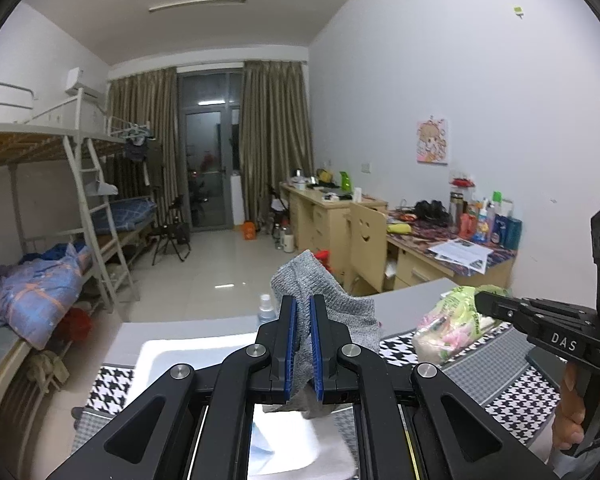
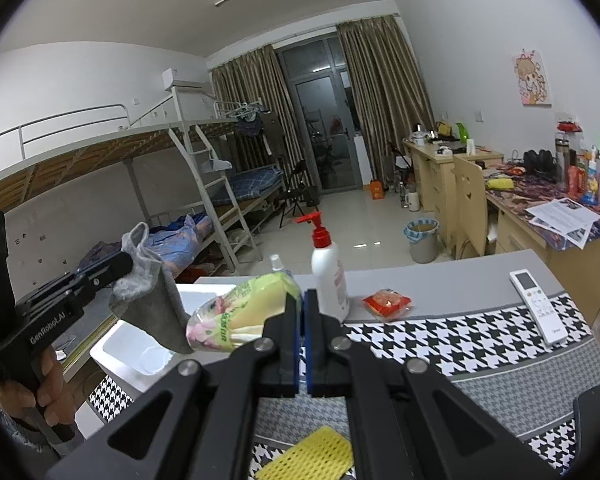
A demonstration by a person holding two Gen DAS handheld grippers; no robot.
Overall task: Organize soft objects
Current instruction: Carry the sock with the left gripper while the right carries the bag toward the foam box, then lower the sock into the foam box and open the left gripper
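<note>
The left gripper (image 1: 304,344) is clamped on a grey sock (image 1: 332,304), lifted above the white bin (image 2: 140,344); the right gripper (image 2: 303,340) has its jaws together, holding nothing. Beside the bin the tissue pack (image 2: 240,312) and yellow sponge (image 2: 308,456) wait — sorting looks barely begun.

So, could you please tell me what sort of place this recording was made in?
Most likely a shared dormitory room. Metal bunk beds with a ladder line one wall, wooden study desks cluttered with bottles and papers line the other, and a curtained glass balcony door closes the far end.
</note>
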